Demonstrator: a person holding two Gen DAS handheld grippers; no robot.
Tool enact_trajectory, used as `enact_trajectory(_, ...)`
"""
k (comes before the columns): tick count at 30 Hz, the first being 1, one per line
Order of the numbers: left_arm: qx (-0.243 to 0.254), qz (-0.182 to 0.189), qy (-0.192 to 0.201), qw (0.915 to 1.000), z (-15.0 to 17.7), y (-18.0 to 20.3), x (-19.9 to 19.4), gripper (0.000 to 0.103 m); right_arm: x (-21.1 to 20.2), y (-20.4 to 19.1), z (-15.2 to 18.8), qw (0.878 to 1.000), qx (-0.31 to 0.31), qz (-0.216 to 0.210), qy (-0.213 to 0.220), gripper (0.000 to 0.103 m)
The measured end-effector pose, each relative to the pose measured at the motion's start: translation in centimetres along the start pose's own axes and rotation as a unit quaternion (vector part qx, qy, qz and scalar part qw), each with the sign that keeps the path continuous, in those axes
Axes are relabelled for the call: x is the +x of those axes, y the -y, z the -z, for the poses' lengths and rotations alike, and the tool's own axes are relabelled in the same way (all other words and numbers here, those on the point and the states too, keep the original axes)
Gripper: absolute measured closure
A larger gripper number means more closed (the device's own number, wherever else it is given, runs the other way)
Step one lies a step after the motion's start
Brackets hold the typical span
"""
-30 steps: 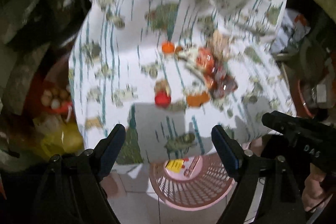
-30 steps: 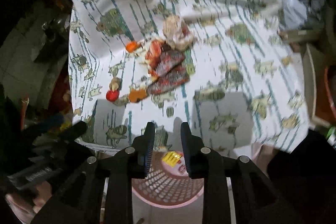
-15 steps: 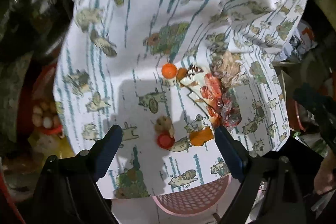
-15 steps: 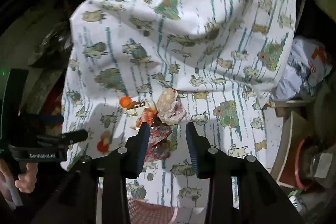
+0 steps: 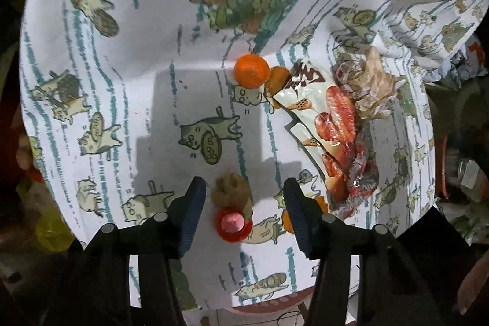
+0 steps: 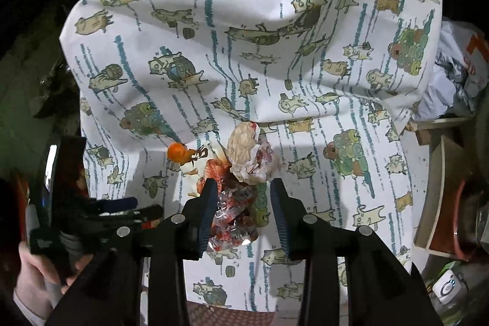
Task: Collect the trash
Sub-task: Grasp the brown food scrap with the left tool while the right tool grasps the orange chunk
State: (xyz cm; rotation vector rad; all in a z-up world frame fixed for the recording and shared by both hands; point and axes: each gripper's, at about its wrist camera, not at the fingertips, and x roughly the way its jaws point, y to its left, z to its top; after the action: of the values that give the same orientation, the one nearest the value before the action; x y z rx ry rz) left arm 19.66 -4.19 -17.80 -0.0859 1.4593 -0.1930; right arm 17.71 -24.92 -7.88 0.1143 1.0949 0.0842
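Two orange caps [image 5: 251, 70], one red cap [image 5: 233, 224], one tissue [image 6: 243, 149]

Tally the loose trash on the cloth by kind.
Caps: 2, orange and red
Orange scraps: 2
Paper wad: 1
Brown clump: 1
White wrapper: 1
Red wrapper heap: 1, pieces uncountable
Total: 8

A cluttered home: cat-print tablecloth [image 5: 122, 57], pink plastic basket [image 6: 232, 315], bags stacked around [image 6: 452, 75]
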Motion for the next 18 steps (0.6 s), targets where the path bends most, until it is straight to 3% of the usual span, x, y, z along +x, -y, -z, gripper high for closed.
enact_trajectory(5, -0.008, -0.009, -0.021, 0.9997, -0.2, 0.0, 1.6, 0.063, 0.9, -0.2, -0.4, 1.000, 0.018, -0.009, -0.015, 0.065)
enact_trajectory(9, -0.007, -0.015, -0.016, 0.9997, -0.3, 0.2, 1.5, 0.081, 1.3, -1.0, -0.5, 1.000, 0.012, -0.011, -0.021, 0.064)
enact_trajectory(15, -0.002, -0.008, 0.028, 0.9996, -0.5, 0.3, -1.9, 0.083, 2.7, -1.8, 0.0, 0.998, 0.005, -0.032, -0.052, 0.063)
enact_trajectory(18, 0.005, -0.021, 0.057, 0.9981, -0.4, 0.3, -3.9, 0.083, 3.8, -2.5, 0.6, 0.996, 0.000, -0.041, -0.077, 0.063)
